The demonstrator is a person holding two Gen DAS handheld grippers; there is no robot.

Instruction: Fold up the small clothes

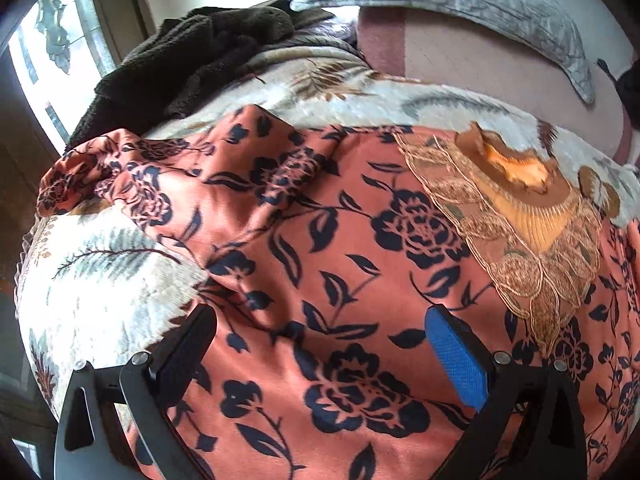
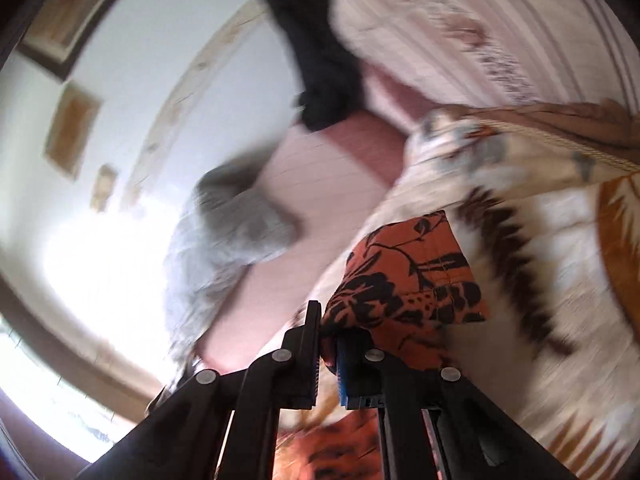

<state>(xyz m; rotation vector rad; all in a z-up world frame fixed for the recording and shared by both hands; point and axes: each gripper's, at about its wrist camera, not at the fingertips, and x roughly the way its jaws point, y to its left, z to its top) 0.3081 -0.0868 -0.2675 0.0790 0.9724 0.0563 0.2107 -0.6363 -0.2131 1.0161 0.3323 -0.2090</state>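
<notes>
A bed spread with a pale leaf-patterned blanket [image 1: 100, 256] fills the left wrist view, a bright window [image 1: 44, 40] at its far left edge. A dark fleece garment [image 1: 192, 56] lies heaped at the blanket's far left corner. The orange floral garment [image 1: 320, 240] lies spread across the blanket's middle, its embroidered neckline [image 1: 520, 216] toward the right. The left gripper [image 1: 320, 344] hovers above it, fingers spread wide, grasping nothing. In the blurred right wrist view, the right gripper [image 2: 328, 356] pinches a corner of the orange floral garment [image 2: 408, 276].
</notes>
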